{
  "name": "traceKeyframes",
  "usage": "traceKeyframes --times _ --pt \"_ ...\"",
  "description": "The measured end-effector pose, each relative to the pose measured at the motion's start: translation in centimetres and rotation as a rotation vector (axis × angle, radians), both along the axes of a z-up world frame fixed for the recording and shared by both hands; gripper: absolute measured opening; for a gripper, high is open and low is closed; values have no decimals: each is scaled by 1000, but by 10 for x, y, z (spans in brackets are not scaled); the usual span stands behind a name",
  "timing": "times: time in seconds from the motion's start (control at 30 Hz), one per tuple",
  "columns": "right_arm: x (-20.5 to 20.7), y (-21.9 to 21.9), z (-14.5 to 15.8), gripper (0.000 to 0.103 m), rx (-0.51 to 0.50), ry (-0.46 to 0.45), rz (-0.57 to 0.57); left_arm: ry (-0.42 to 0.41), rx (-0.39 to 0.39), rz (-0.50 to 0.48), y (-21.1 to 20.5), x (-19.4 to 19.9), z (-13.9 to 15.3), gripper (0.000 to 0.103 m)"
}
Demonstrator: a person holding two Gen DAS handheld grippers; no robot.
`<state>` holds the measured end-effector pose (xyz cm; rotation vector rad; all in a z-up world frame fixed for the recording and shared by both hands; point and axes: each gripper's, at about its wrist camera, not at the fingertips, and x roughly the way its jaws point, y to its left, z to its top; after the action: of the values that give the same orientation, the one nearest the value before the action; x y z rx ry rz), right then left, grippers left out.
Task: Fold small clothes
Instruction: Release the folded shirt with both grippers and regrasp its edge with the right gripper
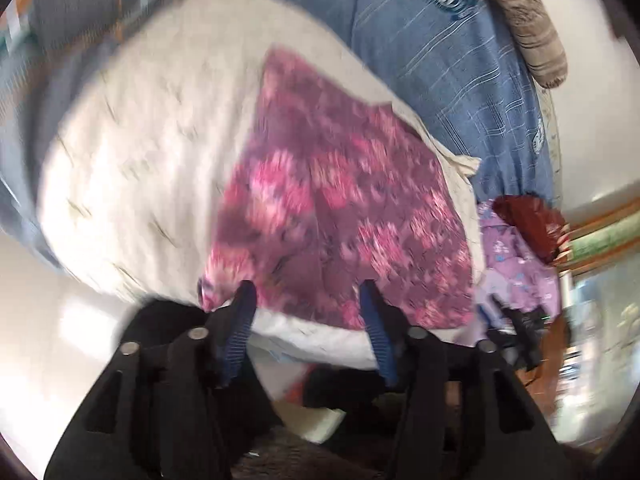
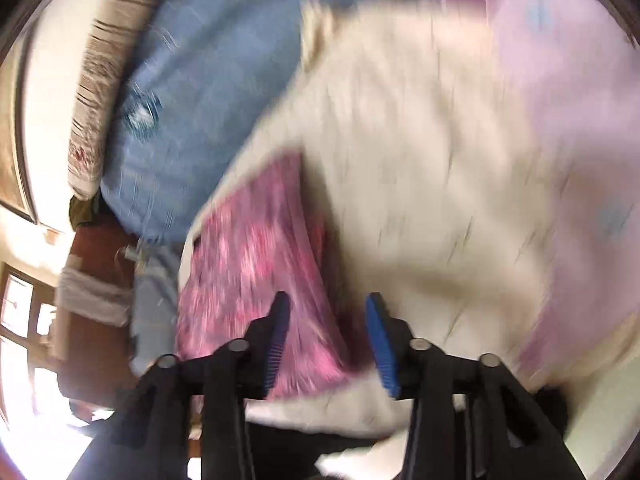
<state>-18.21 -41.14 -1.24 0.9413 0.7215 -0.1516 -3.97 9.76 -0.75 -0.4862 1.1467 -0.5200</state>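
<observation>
Item: 1 small garment (image 1: pixel 340 208), magenta and pink floral print, lying flat on a cream quilted cover (image 1: pixel 140 168) that is spread over a blue patterned bedsheet (image 1: pixel 448 64). Condition: reads as a compact, roughly 4-sided panel with fairly straight edges, so at least 1 fold appears made; whether further folds are due cannot be settled from these views. Left gripper (image 1: pixel 308 300): jaws spread, blue pads apart, nothing between them; the garment's near edge lies just past the fingertips and contact is not evident. Right gripper (image 2: pixel 326 316): jaws spread likewise, empty, hanging over the border where the same garment (image 2: pixel 248 272) meets the cream cover (image 2: pixel 420 152). Outstanding stock: a lilac printed garment (image 1: pixel 516 256) and a dark red piece (image 1: pixel 528 224) lie beside the cover at the right of the left view, loose and seemingly unfolded, so the task is judged partly done with at least 2 pieces left. A pale pink printed fabric (image 2: pixel 568 100) fills the right side of the right view; whether it is the lilac garment or other bedding cannot be told. Also present: a brown striped bolster (image 1: pixel 520 24) at the head of the bed. Limits of record: both views heavily motion-blurred, prints and seams smeared; garment type unclear; its underside and layer count hidden; the cover's near edge is cut off behind the gripper bodies; no hand or sleeve in view
</observation>
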Motion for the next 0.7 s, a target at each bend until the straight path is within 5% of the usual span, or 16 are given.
traceKeyframes --times 0.07,0.13,0.27,0.5,0.53,0.57,0.6,0.63,0.67,0.7 --pt "10 -7 17 56 -52 -27 -11 -100 85 56 6 13 18 84" --pt "36 -12 28 58 -59 -58 12 -166 117 105 5 41 27 86" --pt "105 -13 26 61 -21 -60 72 -80 119 105 -6 119 6 86" --pt "204 -4 -21 59 -72 127 94 115 74 103 -43 196 -49 86" --pt "209 -4 -26 56 -64 131 103 133 56 93 -48 199 -52 85" --pt "216 -3 -27 35 -46 111 122 133 41 85 -52 199 -51 84" --pt "218 -1 -24 7 -48 93 139 122 10 66 -55 199 -47 73" --pt "219 2 -18 6 -70 69 152 105 -35 46 -58 199 -40 61" --pt "217 2 -9 6 -92 30 151 89 -68 36 -60 201 -34 37" --pt "212 2 4 6 -104 -35 140 59 -80 43 -61 203 -25 32"
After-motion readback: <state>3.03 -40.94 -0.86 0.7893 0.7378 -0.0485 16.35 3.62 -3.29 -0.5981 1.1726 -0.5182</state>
